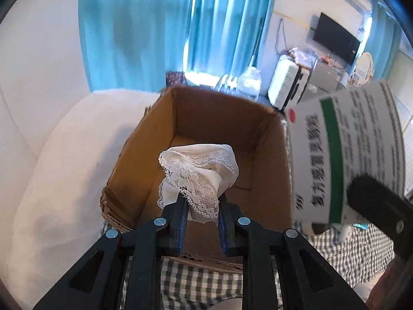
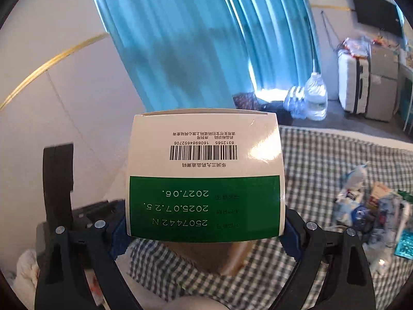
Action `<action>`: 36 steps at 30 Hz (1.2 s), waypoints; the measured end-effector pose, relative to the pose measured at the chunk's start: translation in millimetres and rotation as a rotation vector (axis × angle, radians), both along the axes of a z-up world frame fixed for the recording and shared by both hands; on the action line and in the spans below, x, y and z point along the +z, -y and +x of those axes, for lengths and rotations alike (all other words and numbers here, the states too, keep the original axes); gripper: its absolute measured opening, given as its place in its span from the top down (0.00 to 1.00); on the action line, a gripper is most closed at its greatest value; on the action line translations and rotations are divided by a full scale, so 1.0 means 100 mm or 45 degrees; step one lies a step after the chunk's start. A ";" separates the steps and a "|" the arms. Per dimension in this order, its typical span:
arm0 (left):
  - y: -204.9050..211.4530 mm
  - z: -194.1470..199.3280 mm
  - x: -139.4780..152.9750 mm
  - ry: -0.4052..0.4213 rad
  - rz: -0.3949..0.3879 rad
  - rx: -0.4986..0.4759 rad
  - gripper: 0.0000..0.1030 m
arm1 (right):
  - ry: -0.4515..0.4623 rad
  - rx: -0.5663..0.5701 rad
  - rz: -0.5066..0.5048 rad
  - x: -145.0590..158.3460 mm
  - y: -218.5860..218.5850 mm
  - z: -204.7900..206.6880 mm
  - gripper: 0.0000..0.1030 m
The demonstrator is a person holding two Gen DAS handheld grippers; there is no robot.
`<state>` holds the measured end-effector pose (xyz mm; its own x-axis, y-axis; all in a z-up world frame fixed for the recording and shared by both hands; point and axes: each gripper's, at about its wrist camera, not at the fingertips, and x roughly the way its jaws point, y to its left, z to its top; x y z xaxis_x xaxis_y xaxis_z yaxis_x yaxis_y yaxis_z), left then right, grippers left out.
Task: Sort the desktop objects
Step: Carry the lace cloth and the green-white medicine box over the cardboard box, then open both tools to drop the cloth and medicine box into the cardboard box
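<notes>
Blue curtains hang at the back of the room, next to a plain white wall. From the left wrist view, a soft white cushion curves along the left side, and a cloth with small gray and white checks covers the bed below. An open cardboard box sits on the checked cloth. Its walls are brown and smooth, its near left corner is torn and ragged, and its floor looks bare. The left tool is squeezed shut on a bunched white lace cloth. The lace is thin and full of tiny holes, and it hangs over the open top of the box, inside its near rim. On the right, a white medicine box with a green stripe is up in the air, just beside the box's right wall. A black finger of the other tool lies against it.

From the right wrist view, the same curtains fill the top. The right tool is clamped on the medicine box, one blue pad on each side. The box is stiff, shiny card with sharp edges, a black barcode, and white numbers on a green patch, all upside down. The checked cloth spreads out to the right, with open room near the tool. A heap of wrappers and packets lies farther right. A big water bottle and a white suitcase stand on the floor far back.
</notes>
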<state>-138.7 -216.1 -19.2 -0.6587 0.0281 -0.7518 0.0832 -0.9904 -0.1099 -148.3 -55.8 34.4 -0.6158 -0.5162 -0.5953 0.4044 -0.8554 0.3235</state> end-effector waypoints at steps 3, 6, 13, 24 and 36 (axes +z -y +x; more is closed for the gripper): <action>0.07 -0.04 -0.14 0.039 0.008 -0.002 0.80 | 0.056 0.011 -0.009 -0.15 0.08 -0.19 0.11; 0.12 -0.09 -0.19 0.032 0.014 -0.003 0.76 | 0.075 0.016 -0.027 -0.22 0.11 -0.27 0.09; 0.14 -0.05 -0.22 0.014 0.036 0.072 0.24 | 0.065 -0.014 -0.096 -0.19 0.12 -0.42 0.02; -0.05 0.17 0.00 -0.002 0.027 0.043 0.19 | -0.024 -0.118 -0.088 0.06 -0.19 -0.11 0.02; -1.18 0.60 0.45 -0.144 0.048 -0.186 0.00 | -0.174 -0.405 -0.012 0.46 -1.43 0.70 0.02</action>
